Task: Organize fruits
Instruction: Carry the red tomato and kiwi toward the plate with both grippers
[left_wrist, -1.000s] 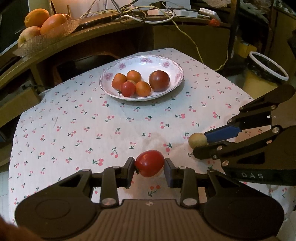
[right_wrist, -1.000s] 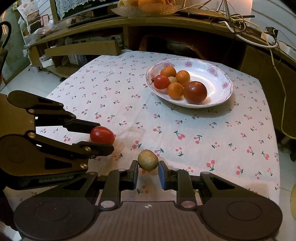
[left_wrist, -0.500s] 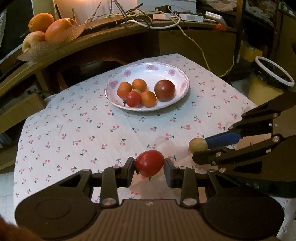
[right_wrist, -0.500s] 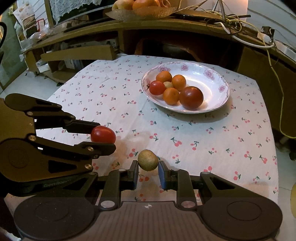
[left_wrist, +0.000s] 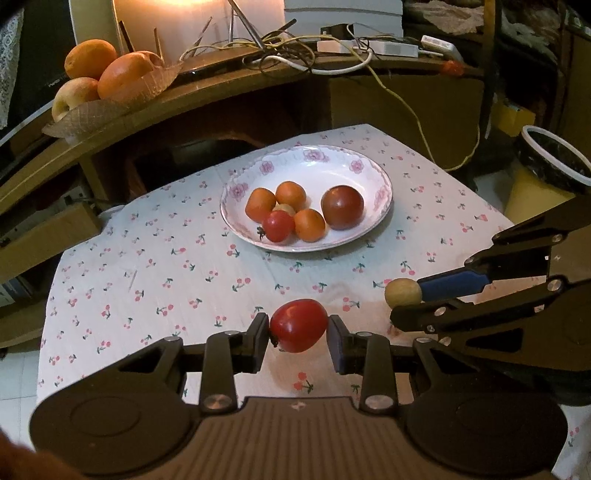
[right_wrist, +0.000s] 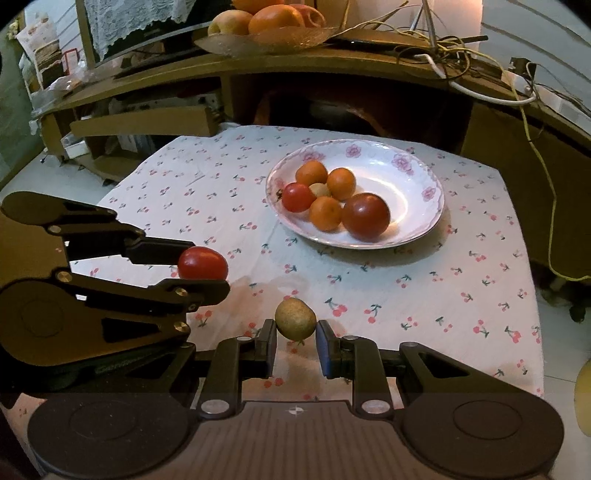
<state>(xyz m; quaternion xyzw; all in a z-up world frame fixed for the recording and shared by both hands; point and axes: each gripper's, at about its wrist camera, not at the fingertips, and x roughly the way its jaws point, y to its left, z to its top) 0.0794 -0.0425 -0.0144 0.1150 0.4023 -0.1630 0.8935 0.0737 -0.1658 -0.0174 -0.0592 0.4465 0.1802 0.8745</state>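
Note:
My left gripper (left_wrist: 298, 332) is shut on a red tomato (left_wrist: 298, 325) and holds it above the cherry-print tablecloth (left_wrist: 147, 273). My right gripper (right_wrist: 295, 334) is shut on a small tan-green fruit (right_wrist: 295, 319), also above the cloth. Each gripper shows in the other's view: the right one with its fruit (left_wrist: 402, 292), the left one with the tomato (right_wrist: 202, 263). A white floral plate (left_wrist: 373, 173) stands farther back, holding three orange fruits, a small red tomato (left_wrist: 278, 226), a large dark tomato (left_wrist: 342, 207) and a half-hidden tan fruit.
A curved wooden shelf (left_wrist: 207, 92) runs behind the table with a glass bowl of oranges and apples (left_wrist: 110, 74) and tangled cables (left_wrist: 295, 55). A bin with a white rim (left_wrist: 554, 158) stands at the right, beyond the table edge.
Both grippers have risen with their fruits and moved forward; the plate now sits lower and closer in both views. The grips have not changed.

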